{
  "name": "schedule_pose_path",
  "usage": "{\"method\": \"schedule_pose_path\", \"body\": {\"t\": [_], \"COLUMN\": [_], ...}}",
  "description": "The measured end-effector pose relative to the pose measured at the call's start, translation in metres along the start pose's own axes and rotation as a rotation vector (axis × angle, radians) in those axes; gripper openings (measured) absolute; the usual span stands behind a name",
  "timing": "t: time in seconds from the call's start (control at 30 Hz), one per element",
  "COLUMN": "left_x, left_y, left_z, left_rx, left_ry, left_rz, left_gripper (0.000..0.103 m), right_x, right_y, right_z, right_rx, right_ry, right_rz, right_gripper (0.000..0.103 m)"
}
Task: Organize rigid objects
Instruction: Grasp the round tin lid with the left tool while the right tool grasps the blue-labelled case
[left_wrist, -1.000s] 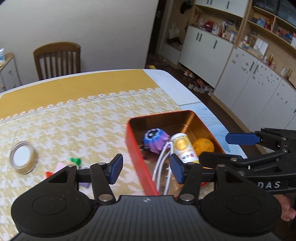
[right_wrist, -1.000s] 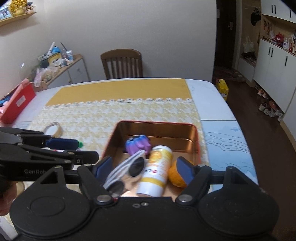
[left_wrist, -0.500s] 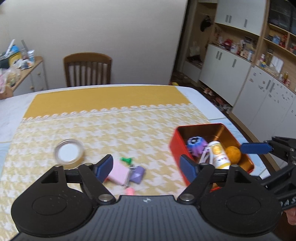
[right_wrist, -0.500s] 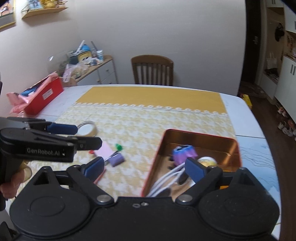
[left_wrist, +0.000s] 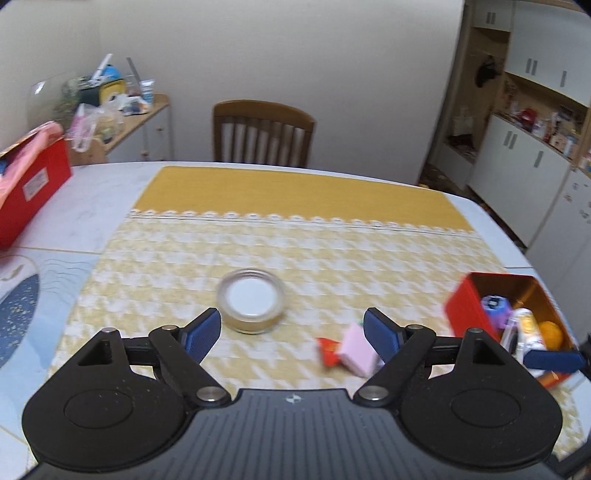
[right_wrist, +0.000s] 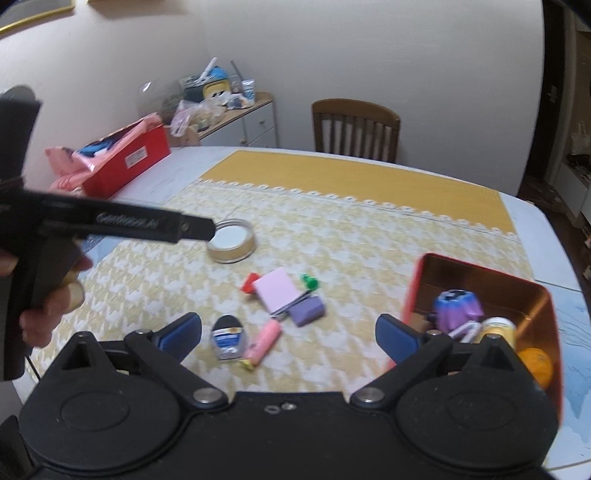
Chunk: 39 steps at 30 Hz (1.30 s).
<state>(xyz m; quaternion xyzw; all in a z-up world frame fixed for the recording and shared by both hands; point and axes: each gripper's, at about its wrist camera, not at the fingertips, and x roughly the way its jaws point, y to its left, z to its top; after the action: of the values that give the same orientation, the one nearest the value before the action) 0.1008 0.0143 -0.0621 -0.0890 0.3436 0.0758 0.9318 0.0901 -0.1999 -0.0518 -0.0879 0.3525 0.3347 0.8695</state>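
Note:
A red tin (right_wrist: 413, 284) with a copper inside stands at the right; it also shows in the left wrist view (left_wrist: 461, 306). It holds a purple toy (right_wrist: 458, 306), a yellow bottle (right_wrist: 498, 326), an orange (right_wrist: 537, 363) and white glasses. Loose on the yellow cloth lie a roll of tape (right_wrist: 231, 242) (left_wrist: 251, 304), a pink pad (right_wrist: 277, 290) (left_wrist: 356, 349), a red piece (right_wrist: 249, 283), a green piece (right_wrist: 310, 282), a purple block (right_wrist: 306, 311), a pink tube (right_wrist: 264, 343) and a small blue-black case (right_wrist: 227, 338). My left gripper (left_wrist: 291, 334) is open above the cloth near the tape. My right gripper (right_wrist: 288, 336) is open above the loose items.
A red box (right_wrist: 125, 162) with pink cloth sits at the table's far left. A wooden chair (left_wrist: 262, 133) stands behind the table. A side cabinet (right_wrist: 236, 118) with clutter is at the back left. White cupboards (left_wrist: 532, 166) line the right wall.
Both grippers have swung left, away from the red tin toward the loose items and the tape. Both have opened wider and hold nothing.

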Motion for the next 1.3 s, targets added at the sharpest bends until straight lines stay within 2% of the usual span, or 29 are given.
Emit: {"method": "schedule_pose_path", "body": {"t": [0.27, 0.7, 0.93, 1.1, 1.3], "left_x": [0.032, 0.091, 0.115, 0.128, 0.140], "left_y": [0.023, 0.032, 0.033, 0.033, 0.030], "left_z": [-0.001, -0.010, -0.008, -0.004, -0.002], "left_rx": [0.029, 0.113, 0.111, 0.121, 0.130], "left_ry": [0.025, 0.111, 0.141, 0.151, 0.155], "left_rz": [0.037, 0.037, 0.024, 0.021, 0.034], "left_gripper": [0.085, 0.085, 0.085, 0.085, 0.085], "right_x": [0.035, 0.084, 0.102, 0.115, 0.124], "right_y": [0.034, 0.062, 0.067, 0.066, 0.064], "right_z": [-0.001, -0.002, 0.000, 0.001, -0.005], "right_rx": [-0.061, -0.114, -0.148, -0.161, -0.173], "right_ry": [0.057, 0.137, 0.169, 0.188, 0.219], "right_rz": [0.063, 0.039, 0.037, 0.018, 0.010], "right_gripper": [0.099, 0.092, 0.079, 0.076, 0.065]}}
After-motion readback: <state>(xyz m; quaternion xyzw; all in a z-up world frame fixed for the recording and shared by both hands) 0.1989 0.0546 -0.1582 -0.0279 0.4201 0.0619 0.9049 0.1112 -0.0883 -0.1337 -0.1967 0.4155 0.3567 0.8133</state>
